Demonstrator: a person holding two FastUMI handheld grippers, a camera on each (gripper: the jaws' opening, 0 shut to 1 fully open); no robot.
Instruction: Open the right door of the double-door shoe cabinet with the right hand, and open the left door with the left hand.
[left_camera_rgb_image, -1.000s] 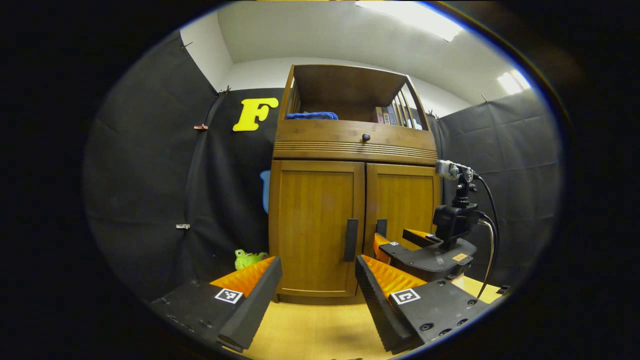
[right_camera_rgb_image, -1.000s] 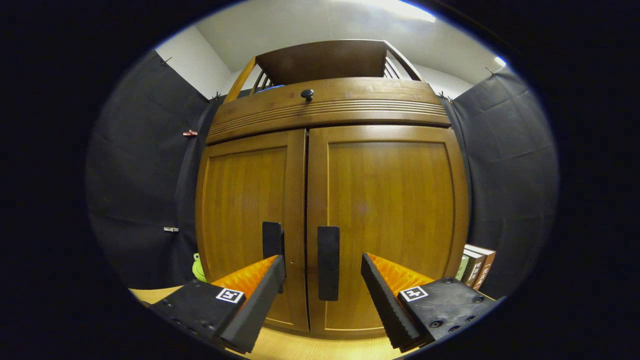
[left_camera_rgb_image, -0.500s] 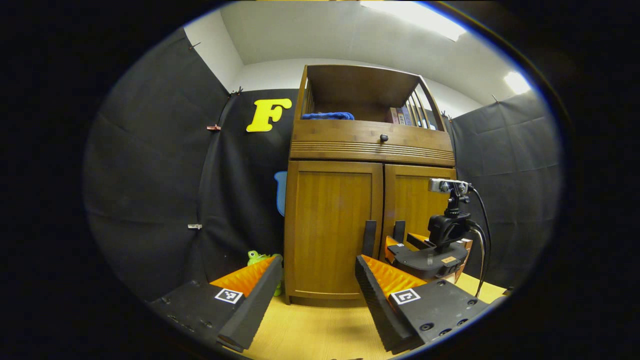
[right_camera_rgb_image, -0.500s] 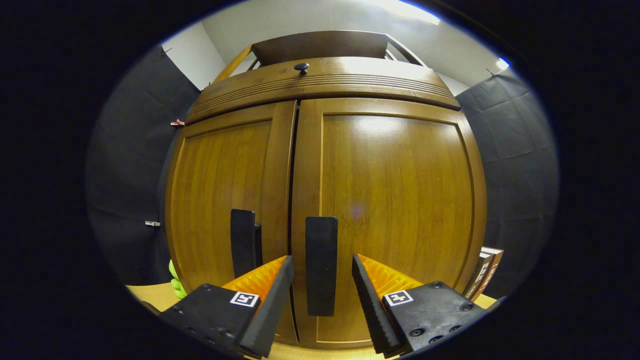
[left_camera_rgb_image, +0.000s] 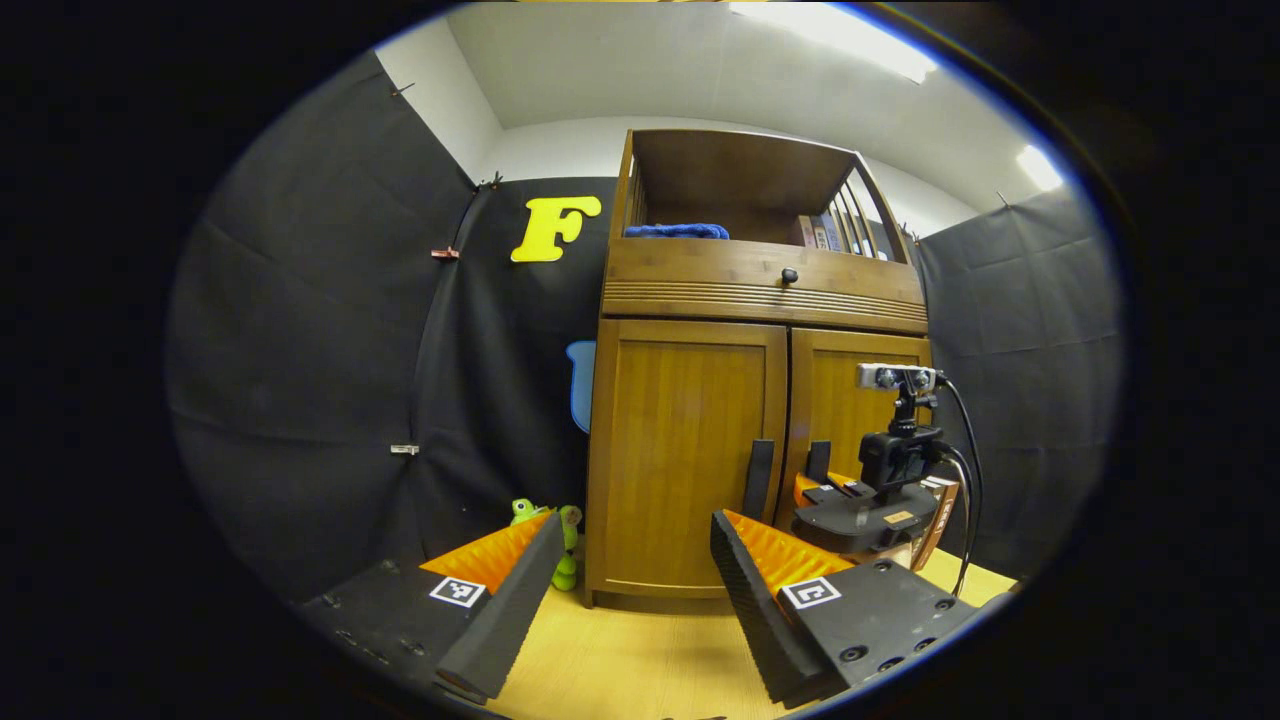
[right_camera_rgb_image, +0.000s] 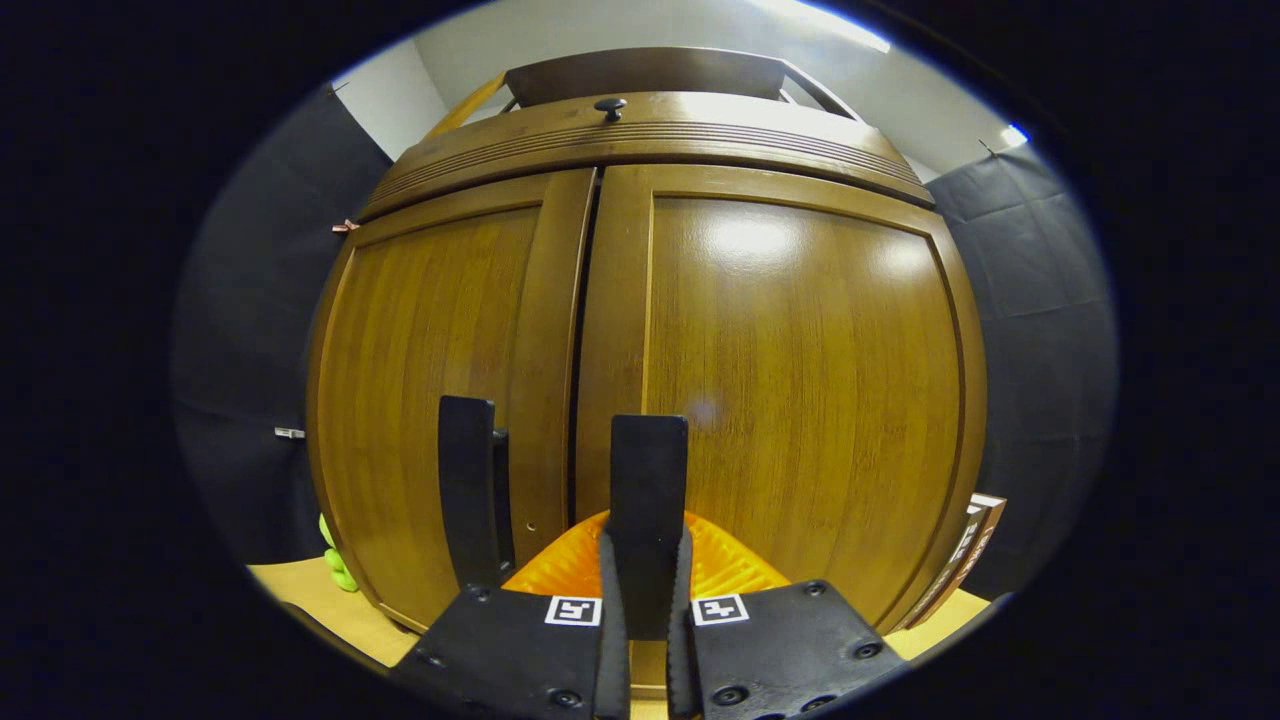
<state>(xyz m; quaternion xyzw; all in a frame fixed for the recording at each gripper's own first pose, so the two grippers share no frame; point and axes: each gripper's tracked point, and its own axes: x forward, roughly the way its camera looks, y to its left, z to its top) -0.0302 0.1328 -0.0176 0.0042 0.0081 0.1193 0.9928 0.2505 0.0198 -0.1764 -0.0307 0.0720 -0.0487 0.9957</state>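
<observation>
Closure is what has just changed: half a second ago the right gripper (right_camera_rgb_image: 640, 590) had its jaws spread on either side of the right door handle (right_camera_rgb_image: 648, 480), and now both fingers press on the lower part of that dark vertical bar. This suggests the grasp step on the right door (right_camera_rgb_image: 800, 380) is done and the pull can begin; the door itself looks flush with its neighbour, not yet swung.

In the right gripper view the handle rises from between the jaws toward 12 o'clock, and the left door handle (right_camera_rgb_image: 468, 500) stands just beside it at 10 o'clock.

The left gripper (left_camera_rgb_image: 630, 600) has drifted back and leftward over the last second, so the shoe cabinet (left_camera_rgb_image: 760, 290) now sits smaller and toward 1 o'clock in the left gripper view. Its jaws are wide and hold nothing. The left door handle (left_camera_rgb_image: 759, 480) lies well apart from them, up at about 1 o'clock, above the tabletop (left_camera_rgb_image: 640, 660). The left door (left_camera_rgb_image: 680, 460) is closed. A green toy (left_camera_rgb_image: 560, 530) sits by the cabinet's lower left corner.
</observation>
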